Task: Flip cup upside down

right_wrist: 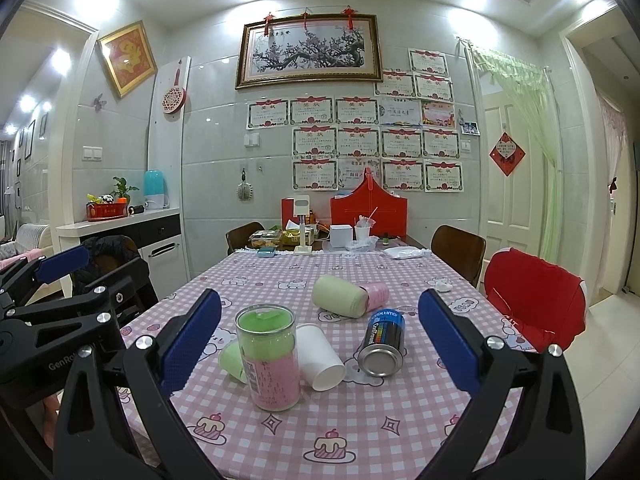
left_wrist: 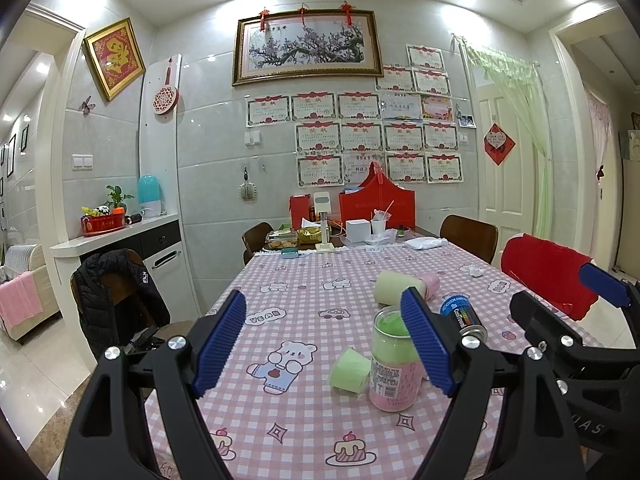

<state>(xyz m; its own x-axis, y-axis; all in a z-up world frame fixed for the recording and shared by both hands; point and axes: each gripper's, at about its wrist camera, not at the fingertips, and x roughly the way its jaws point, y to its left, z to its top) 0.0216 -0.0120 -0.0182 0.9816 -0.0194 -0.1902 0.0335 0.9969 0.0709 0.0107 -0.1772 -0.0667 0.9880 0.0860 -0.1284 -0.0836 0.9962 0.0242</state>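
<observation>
A white paper cup (right_wrist: 320, 356) lies on its side on the pink checked tablecloth (right_wrist: 360, 432), mouth toward me; the left wrist view does not show it. A clear tube (right_wrist: 267, 356) of green and pink cups stands upright beside it, also in the left wrist view (left_wrist: 394, 364). A green cup (left_wrist: 350, 370) lies on its side left of the tube (right_wrist: 234, 360). My right gripper (right_wrist: 320, 344) is open and empty, above the table, with the tube and white cup between its fingers. My left gripper (left_wrist: 324, 344) is open and empty, left of the tube.
A pale green roll (right_wrist: 340, 296) and a pink cup (right_wrist: 376, 294) lie further back. A blue-black can (right_wrist: 382, 340) lies on its side to the right. Boxes, a red bag (right_wrist: 368, 212) and clutter crowd the far end. Chairs (right_wrist: 458, 252) flank the table; a red-covered chair (right_wrist: 536, 296) stands right.
</observation>
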